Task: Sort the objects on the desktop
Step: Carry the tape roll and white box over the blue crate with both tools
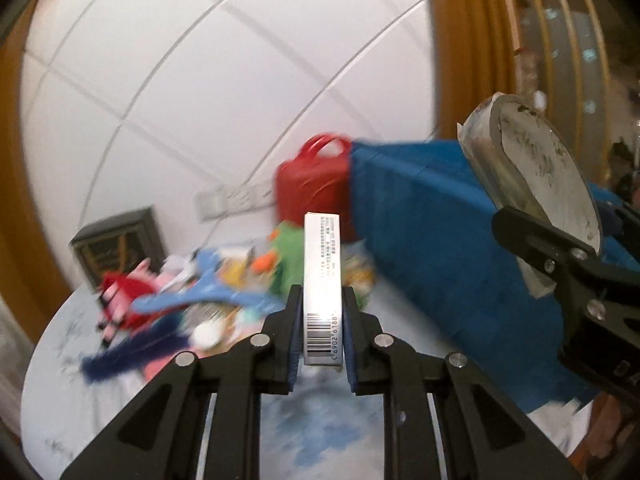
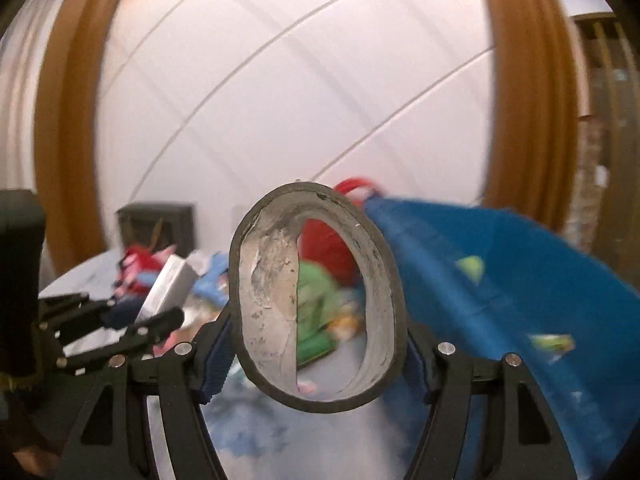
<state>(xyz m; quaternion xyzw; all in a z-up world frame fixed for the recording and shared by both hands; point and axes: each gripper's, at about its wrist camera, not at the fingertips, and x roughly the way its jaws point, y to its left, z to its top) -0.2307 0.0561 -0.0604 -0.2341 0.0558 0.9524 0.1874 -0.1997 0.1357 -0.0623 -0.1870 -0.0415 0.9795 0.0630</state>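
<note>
My left gripper (image 1: 322, 316) is shut on a slim silver-white box (image 1: 322, 280) with a barcode, held upright above the table. It also shows in the right wrist view (image 2: 168, 286) at the left. My right gripper (image 2: 318, 344) is shut on a grey roll of tape (image 2: 276, 292), its ring facing the camera. In the left wrist view the tape roll (image 1: 532, 168) is at the right, over a blue fabric bin (image 1: 432, 248). A blurred pile of toys and clutter (image 1: 208, 292) lies on the table behind the box.
A red bag (image 1: 312, 188) stands behind the blue bin (image 2: 520, 288), which holds small green items. A dark box (image 1: 116, 240) stands at the back left by the white wall. The pale table (image 1: 60, 360) has a rounded left edge.
</note>
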